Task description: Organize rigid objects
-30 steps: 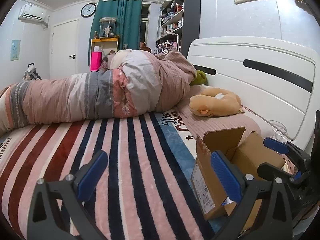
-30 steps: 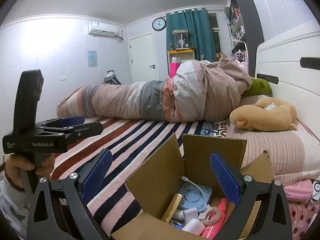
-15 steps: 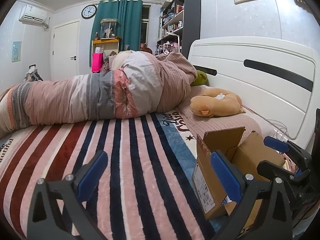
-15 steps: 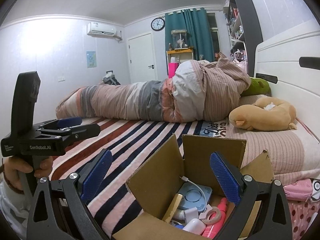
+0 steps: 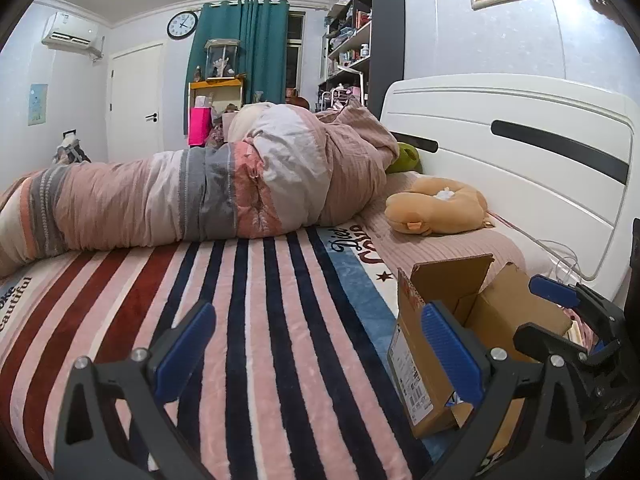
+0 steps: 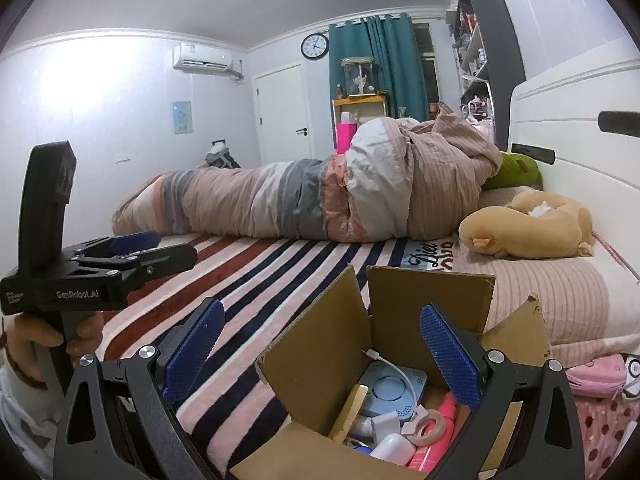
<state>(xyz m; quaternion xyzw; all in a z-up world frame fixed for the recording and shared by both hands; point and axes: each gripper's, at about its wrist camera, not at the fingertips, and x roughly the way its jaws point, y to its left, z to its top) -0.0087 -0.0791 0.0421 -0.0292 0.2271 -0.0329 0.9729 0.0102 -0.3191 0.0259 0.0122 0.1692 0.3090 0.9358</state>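
Note:
An open cardboard box [image 6: 316, 356] stands on the striped bed blanket. It holds several small items: a light blue device with a white cable [image 6: 390, 394], a tape roll [image 6: 428, 428], a pink bottle [image 6: 438, 436] and white pieces. My right gripper [image 6: 320, 352] is open and empty, just above the box's opening. My left gripper [image 5: 316, 348] is open and empty over the blanket, left of the box [image 5: 420, 364]. The left gripper also shows in the right wrist view [image 6: 132, 248].
A rolled duvet [image 5: 208, 196] lies across the bed behind. An orange plush toy [image 5: 436, 212] and a green one [image 5: 406, 158] lie by the white headboard [image 5: 520, 168]. Pink polka-dot items [image 6: 600, 400] sit right of the box.
Both grippers stay open. The left gripper has drifted slightly; the right wrist view is nearly unchanged.

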